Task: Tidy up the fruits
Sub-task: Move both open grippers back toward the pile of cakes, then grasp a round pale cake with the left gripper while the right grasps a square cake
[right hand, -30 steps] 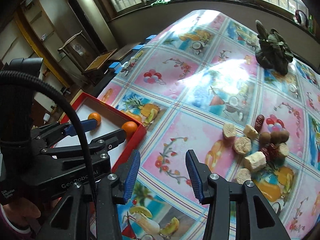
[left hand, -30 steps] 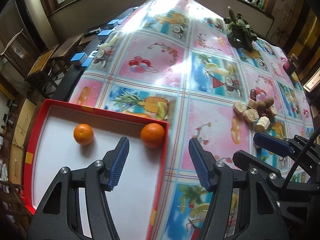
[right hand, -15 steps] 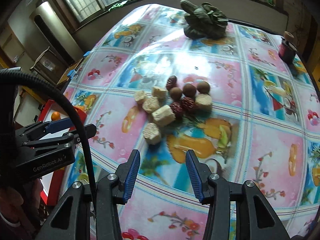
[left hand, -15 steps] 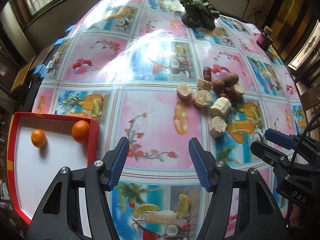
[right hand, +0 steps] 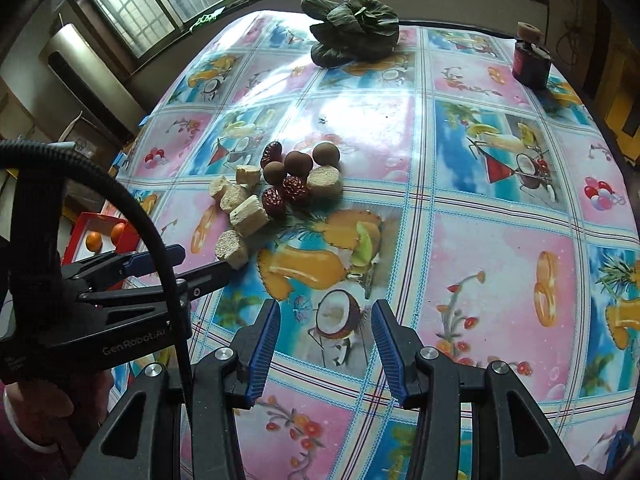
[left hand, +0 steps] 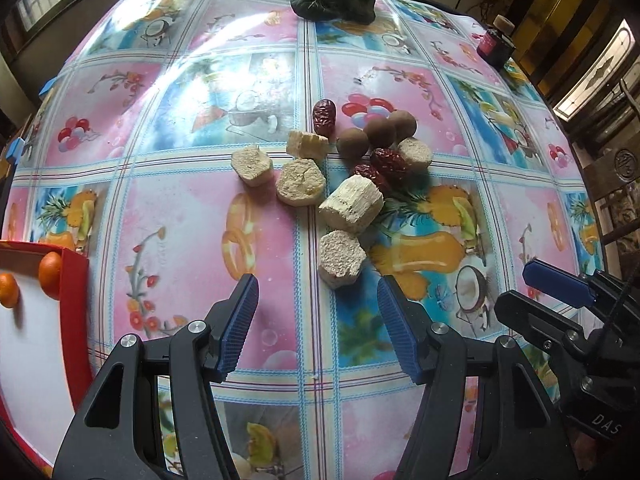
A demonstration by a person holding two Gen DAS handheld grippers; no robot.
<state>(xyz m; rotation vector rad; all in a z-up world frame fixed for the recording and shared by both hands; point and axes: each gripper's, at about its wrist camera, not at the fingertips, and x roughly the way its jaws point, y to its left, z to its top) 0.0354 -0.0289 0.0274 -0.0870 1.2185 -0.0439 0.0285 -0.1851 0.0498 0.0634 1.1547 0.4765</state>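
A loose heap of pale, rough-cut cylindrical chunks (left hand: 352, 204), wrinkled dark-red dates (left hand: 389, 161) and round brown fruits (left hand: 352, 142) lies near the middle of a table under a glossy fruit-print plastic cloth (left hand: 192, 264), well apart from the red-rimmed white tray (left hand: 78, 280) at the table's left edge, where two small oranges (left hand: 50, 274) already sit, apparently the start of the sorting. The left gripper (left hand: 316, 308) hangs just short of the nearest pale chunk (left hand: 341, 258), its blue-padded jaws parted and empty, seemingly lined up for the next pick. The right gripper (right hand: 324, 340) hovers over bare cloth beside the heap, jaws likewise apart and holding nothing. Beyond, a dark leafy green vegetable (right hand: 356, 30) and a small dark-red corked bottle (right hand: 532, 62) stand near the far edge. The tray is cut off by the frame in the left view and partly hidden behind the left tool and its cable in the right one; what the pale chunks are is hard to make out.
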